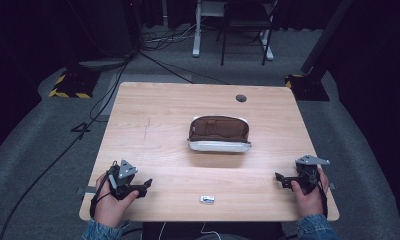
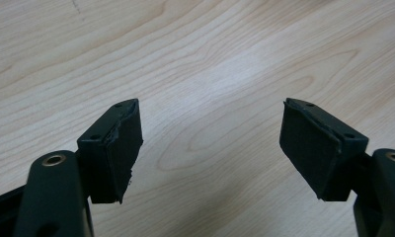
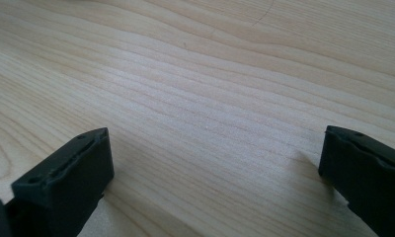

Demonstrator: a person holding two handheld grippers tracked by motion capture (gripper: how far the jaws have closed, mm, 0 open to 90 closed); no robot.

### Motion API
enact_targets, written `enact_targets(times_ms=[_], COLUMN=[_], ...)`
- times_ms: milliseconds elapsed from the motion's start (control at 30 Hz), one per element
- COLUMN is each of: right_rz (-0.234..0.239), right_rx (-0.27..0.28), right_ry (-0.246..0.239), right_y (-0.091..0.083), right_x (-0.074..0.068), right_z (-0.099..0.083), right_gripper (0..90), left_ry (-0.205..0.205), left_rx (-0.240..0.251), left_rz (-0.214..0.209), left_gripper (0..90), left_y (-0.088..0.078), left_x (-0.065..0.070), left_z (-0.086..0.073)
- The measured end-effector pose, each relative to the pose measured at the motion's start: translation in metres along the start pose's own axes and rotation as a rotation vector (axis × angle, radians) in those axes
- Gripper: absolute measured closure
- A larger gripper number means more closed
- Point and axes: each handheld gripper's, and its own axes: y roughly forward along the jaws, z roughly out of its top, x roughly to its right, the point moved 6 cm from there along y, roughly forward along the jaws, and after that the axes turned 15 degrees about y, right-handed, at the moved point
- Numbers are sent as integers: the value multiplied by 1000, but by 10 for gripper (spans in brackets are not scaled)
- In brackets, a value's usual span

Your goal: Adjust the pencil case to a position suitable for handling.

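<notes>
The desk (image 1: 158,140) was evenly lit from overhead, while the surrounding floor and background were left dark. A soft pale sheen was seen on the wood in the left gripper view. Both gripper views were slightly soft, and faint shadows were cast beneath the black jaws.

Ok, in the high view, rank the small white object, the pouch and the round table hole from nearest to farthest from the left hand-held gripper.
1. Small white object: near the front edge, to the right of the left hand-held gripper.
2. Brown and white pouch: lying open at the table's middle.
3. Round hole: near the far edge, right of centre.
</notes>
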Motion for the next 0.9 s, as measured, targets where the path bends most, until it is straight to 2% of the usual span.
enact_targets(times_ms=[67, 133, 233, 300, 433, 667, 900], right_rz=[0, 0, 0, 1, 3, 2, 3], right_rx=[0, 0, 0, -1, 0, 0, 0], right_ry=[0, 0, -1, 0, -1, -1, -2], right_y=[0, 0, 0, 0, 0, 0, 0], right_x=[0, 0, 0, -1, -1, -1, -1], right_z=[0, 0, 0, 0, 0, 0, 0], right_gripper=[6, 6, 6, 6, 6, 6, 6], left_ry=[-7, 7, 4, 17, 59, 137, 203], left_rx=[8, 8, 30, 45, 79, 152, 162], left_rz=[-8, -10, -34, -65, -101, -191, -276], left_gripper=[248, 245, 239, 238, 237, 242, 250], left_y=[0, 0, -1, -2, -4, -4, 5], left_x=[2, 3, 10, 17, 30, 59, 85], left_z=[2, 3, 7, 10, 22, 51, 63])
